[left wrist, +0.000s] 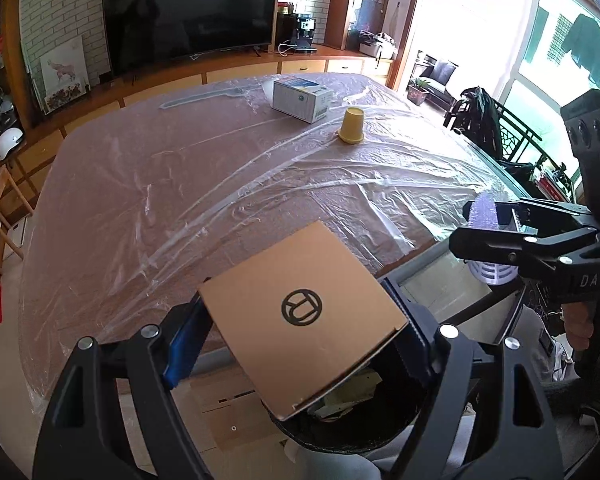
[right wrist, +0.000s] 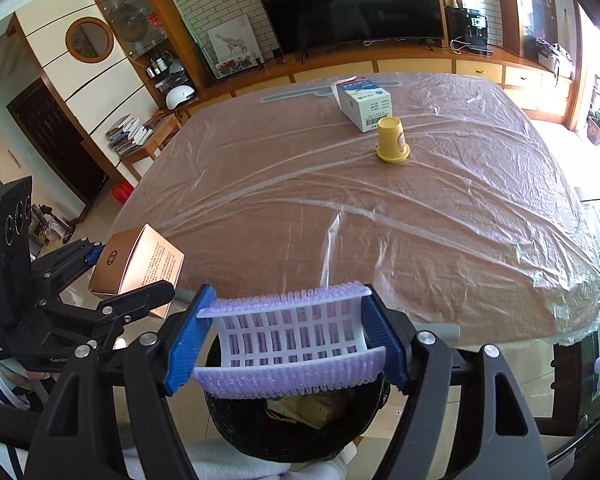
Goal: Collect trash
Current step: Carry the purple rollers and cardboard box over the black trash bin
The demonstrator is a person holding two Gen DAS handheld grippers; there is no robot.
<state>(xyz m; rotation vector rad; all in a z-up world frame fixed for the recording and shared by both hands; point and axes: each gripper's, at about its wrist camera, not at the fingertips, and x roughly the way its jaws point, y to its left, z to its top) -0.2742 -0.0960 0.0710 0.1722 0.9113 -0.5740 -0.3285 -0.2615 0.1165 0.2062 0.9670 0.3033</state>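
Left gripper [left wrist: 300, 344] clamped on brown box [left wrist: 304, 316], pads on 2 opposite edges, box tilted, printed face up, hanging over open black bin [left wrist: 340, 436] below table edge. Cardboard, looks light and stiff; probably hollow, so hard squeeze likely to dent walls. Grip across edges sound; corners best avoided.

Right gripper [right wrist: 290, 340] clamped on white-and-purple plastic basket piece [right wrist: 292, 340], blue fingers [right wrist: 186, 344] pressing both ends, piece bowed between them. Thin lattice plastic, light, springy, may pop loose if pressure uneven. Held directly above bin [right wrist: 228, 412], paper scraps visible inside.

Left on plastic-covered table [right wrist: 420, 240]: yellow cup [right wrist: 392, 140] upside down, white carton [right wrist: 364, 104] just behind it, well apart from both grippers. Cup light, smooth; take across body. Carton stiff; take across narrow sides.
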